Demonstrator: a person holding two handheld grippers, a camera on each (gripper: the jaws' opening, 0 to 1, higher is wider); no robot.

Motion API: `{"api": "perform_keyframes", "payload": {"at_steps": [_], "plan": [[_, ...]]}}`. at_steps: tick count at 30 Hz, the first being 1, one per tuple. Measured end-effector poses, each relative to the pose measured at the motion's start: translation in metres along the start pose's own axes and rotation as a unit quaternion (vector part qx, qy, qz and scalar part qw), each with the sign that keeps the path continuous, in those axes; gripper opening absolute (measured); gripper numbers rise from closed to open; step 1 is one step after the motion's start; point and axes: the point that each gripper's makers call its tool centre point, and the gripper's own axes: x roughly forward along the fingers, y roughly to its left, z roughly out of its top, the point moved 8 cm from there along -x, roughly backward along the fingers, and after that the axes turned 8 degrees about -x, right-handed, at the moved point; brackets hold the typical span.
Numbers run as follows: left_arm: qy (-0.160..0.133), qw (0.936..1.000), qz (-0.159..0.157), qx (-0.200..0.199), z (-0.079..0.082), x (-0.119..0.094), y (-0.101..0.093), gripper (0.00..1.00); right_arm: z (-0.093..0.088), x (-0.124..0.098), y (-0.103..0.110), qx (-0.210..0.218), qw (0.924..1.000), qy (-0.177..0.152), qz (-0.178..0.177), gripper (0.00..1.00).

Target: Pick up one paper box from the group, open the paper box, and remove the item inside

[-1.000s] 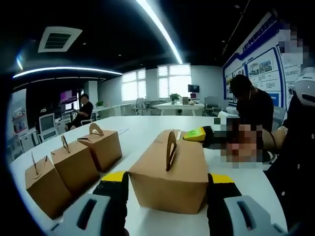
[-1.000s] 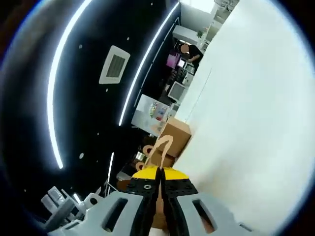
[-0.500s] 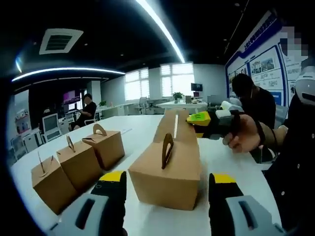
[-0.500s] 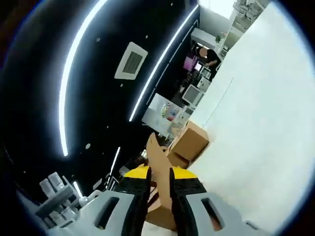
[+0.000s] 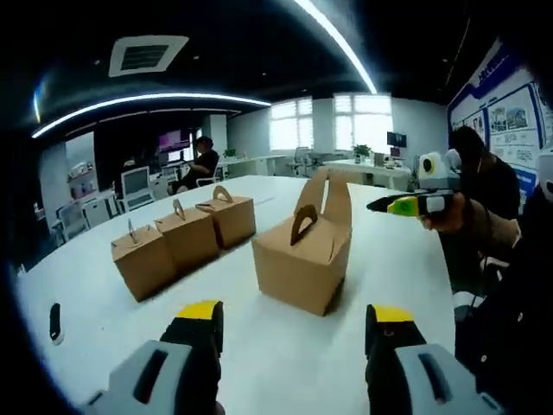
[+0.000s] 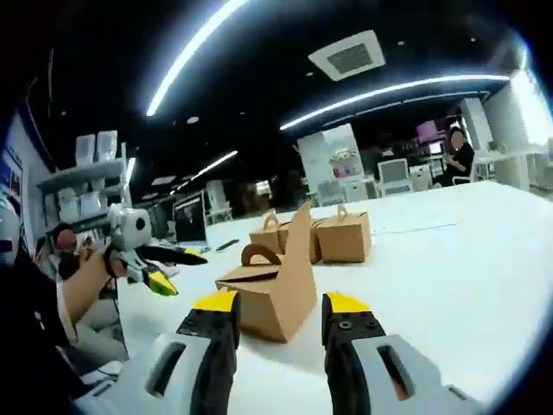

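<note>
In the left gripper view, the left tool (image 5: 292,322) rises from the bottom edge with its yellow-tipped jaws spread wide and nothing between them. Just above the gap, at centre frame, the opened paper box (image 5: 302,259) stands on the white bench (image 5: 397,268), one handled flap standing upright. Left of it, three closed paper boxes (image 5: 181,242) sit in a touching row. A small dark object (image 5: 54,322) lies on the bench at lower left. At right, the right tool (image 5: 406,205) is held in a hand above the bench, and whether its jaws are apart cannot be told here. In the right gripper view its own jaws (image 6: 278,313) stand spread and empty, the open box just above them; the left tool shows at the left. Wall posters at upper right carry writing too small to read.
</note>
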Motion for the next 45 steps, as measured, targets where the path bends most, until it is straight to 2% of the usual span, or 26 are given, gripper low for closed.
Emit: {"api": "perform_keyframes", "payload": {"at_steps": [4,5,7,12,15,16,23,29,32,34,36,40,45], "plan": [[-0.001,0.9996,0.029,0.004,-0.005,-0.023,-0.003,0.64,0.006,-0.016,-0.010,-0.088,0.9952,0.043,-0.003,0.44],[0.000,0.9994,0.034,0.002,-0.007,-0.028,-0.003,0.63,0.006,-0.019,-0.011,-0.099,0.9936,0.054,0.002,0.45],[0.004,0.9991,0.042,-0.001,-0.010,-0.036,-0.005,0.63,0.004,-0.029,-0.013,-0.110,0.9913,0.072,0.013,0.47],[-0.002,0.9978,0.066,-0.005,-0.016,-0.057,-0.012,0.63,-0.004,-0.050,-0.012,-0.131,0.9866,0.096,0.014,0.48],[-0.008,0.9976,0.069,-0.009,-0.018,-0.062,-0.013,0.63,-0.012,-0.057,-0.009,-0.144,0.9830,0.112,0.018,0.48],[-0.003,0.9974,0.071,-0.011,-0.021,-0.061,-0.012,0.63,-0.016,-0.060,-0.008,-0.158,0.9794,0.124,0.021,0.48],[0.016,0.9956,0.092,-0.001,-0.024,-0.054,-0.011,0.63,-0.011,-0.057,-0.006,-0.165,0.9794,0.113,0.028,0.50],[0.032,0.9937,0.102,0.035,-0.016,-0.039,-0.023,0.63,-0.001,-0.042,-0.004,-0.149,0.9834,0.094,0.042,0.48],[0.030,0.9939,0.096,0.045,-0.010,-0.033,-0.031,0.63,0.014,-0.026,-0.004,-0.111,0.9902,0.064,0.054,0.48],[0.026,0.9942,0.092,0.050,-0.006,-0.030,-0.036,0.63,0.022,-0.016,-0.007,-0.101,0.9919,0.054,0.055,0.47],[0.024,0.9936,0.091,0.062,-0.003,-0.026,-0.042,0.63,0.033,-0.002,-0.012,-0.088,0.9942,0.040,0.046,0.46],[0.022,0.9926,0.090,0.078,0.001,-0.021,-0.050,0.63,0.052,0.032,-0.025,-0.063,0.9979,0.016,0.003,0.40],[0.024,0.9921,0.085,0.090,0.000,-0.015,-0.056,0.63,0.060,0.073,-0.029,-0.022,0.9997,0.001,-0.007,0.37]]}}
